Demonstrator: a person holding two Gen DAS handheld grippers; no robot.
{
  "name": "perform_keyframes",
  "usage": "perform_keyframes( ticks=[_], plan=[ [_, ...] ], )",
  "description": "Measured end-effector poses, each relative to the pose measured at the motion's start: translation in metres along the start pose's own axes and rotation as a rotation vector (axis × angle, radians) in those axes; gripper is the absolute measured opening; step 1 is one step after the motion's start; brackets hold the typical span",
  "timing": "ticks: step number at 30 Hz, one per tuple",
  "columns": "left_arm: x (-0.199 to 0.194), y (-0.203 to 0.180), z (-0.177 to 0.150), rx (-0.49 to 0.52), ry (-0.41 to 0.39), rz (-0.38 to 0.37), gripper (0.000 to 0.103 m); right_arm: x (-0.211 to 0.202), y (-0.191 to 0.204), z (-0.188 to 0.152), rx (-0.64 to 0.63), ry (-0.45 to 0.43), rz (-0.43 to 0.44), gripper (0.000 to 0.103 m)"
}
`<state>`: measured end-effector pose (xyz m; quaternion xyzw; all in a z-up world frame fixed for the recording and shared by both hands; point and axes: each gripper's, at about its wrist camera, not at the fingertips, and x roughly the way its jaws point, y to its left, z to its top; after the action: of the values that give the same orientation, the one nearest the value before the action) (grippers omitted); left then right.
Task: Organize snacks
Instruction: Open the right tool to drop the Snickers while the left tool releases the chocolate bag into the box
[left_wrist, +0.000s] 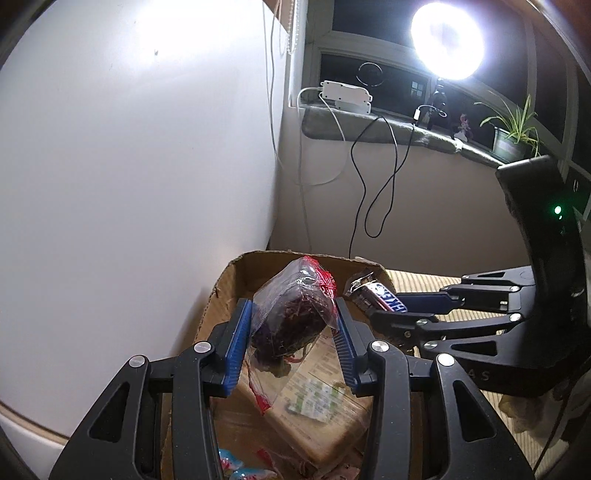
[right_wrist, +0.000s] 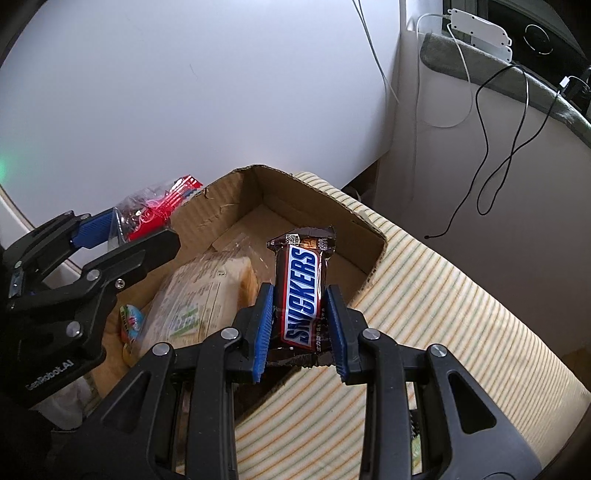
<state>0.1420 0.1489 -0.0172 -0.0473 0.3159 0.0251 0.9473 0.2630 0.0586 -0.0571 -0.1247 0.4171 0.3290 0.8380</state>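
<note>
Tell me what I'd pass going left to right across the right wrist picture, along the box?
Left gripper holding a clear bag → wrapped bread loaf → Snickers bar in the right gripper → striped cushion.

White wall (left_wrist: 129, 166), dark window (left_wrist: 369, 48), glaring round lamp (left_wrist: 447, 40), striped cushion (right_wrist: 443, 295)

Left gripper (left_wrist: 293, 339): angled downward, blue pads pressed on either side of a clear bag (left_wrist: 291, 317). Right gripper (right_wrist: 300, 332): tilted more steeply, clamped on a Snickers bar (right_wrist: 301, 295), apparently just beside the left.
</note>
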Motion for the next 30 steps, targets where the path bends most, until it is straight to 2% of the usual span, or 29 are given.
perform_keyframes(
  ticks=[9,12,17,18,19,21,26,28,30],
  plan=[
    [0.005,0.004,0.002,-0.005,0.012,0.013,0.043,0.012,0.003,0.003,-0.009,0.011,-0.003,0.029],
    [0.005,0.004,0.003,-0.003,0.011,0.018,0.047,0.01,0.002,0.003,-0.013,-0.002,-0.008,0.029],
    [0.002,0.005,0.004,-0.003,0.005,0.027,0.047,0.005,0.003,0.002,-0.026,-0.007,-0.015,0.03],
    [0.001,0.005,0.004,-0.004,0.004,0.031,0.047,0.004,0.003,0.002,-0.031,-0.006,-0.017,0.036],
    [0.001,0.005,0.004,-0.003,0.001,0.034,0.047,0.002,0.004,0.001,-0.036,-0.008,-0.023,0.047],
    [-0.001,0.005,0.004,-0.003,-0.003,0.037,0.047,-0.003,0.003,-0.001,-0.042,-0.022,-0.036,0.057],
    [-0.008,0.004,0.005,-0.001,-0.012,0.041,0.052,-0.016,0.001,-0.004,-0.052,-0.038,-0.059,0.06],
    [-0.012,0.003,0.005,-0.005,-0.019,0.039,0.053,-0.021,-0.001,-0.006,-0.054,-0.045,-0.07,0.071],
    [-0.014,0.001,0.006,-0.002,-0.024,0.039,0.055,-0.026,-0.002,-0.008,-0.053,-0.053,-0.075,0.074]
  ],
)
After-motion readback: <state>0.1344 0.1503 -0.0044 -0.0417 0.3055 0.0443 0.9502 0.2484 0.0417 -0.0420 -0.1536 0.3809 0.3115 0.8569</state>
